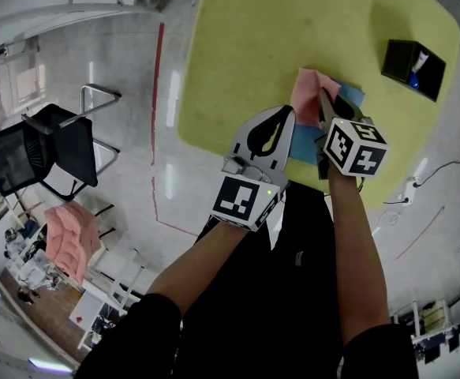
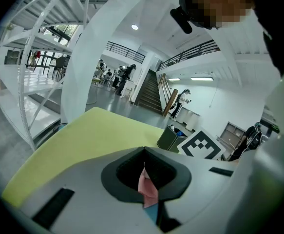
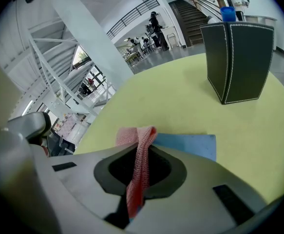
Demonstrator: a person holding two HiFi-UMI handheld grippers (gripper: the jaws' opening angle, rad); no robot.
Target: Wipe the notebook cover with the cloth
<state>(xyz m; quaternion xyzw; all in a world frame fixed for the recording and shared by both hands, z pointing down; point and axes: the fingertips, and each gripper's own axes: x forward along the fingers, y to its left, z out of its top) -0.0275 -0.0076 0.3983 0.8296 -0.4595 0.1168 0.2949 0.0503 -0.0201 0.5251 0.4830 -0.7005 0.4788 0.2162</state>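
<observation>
Yellow desk (image 1: 237, 46) carries a black box (image 1: 395, 60) containing something blue (image 3: 228, 13). Right gripper (image 1: 324, 99) jaws pinch the pink cloth (image 1: 304, 89) over the blue notebook (image 1: 353, 95); left gripper (image 1: 288, 114) jaws are closed together.

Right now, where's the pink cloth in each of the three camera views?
Head view: the pink cloth is upper centre, on the blue notebook, at the tips of the right hand-held gripper.
Left gripper view: a pink sliver low centre, seen in the gap between the jaws.
Right gripper view: bottom centre, pinched between the jaws.
Shared landmark: the yellow table.
</observation>
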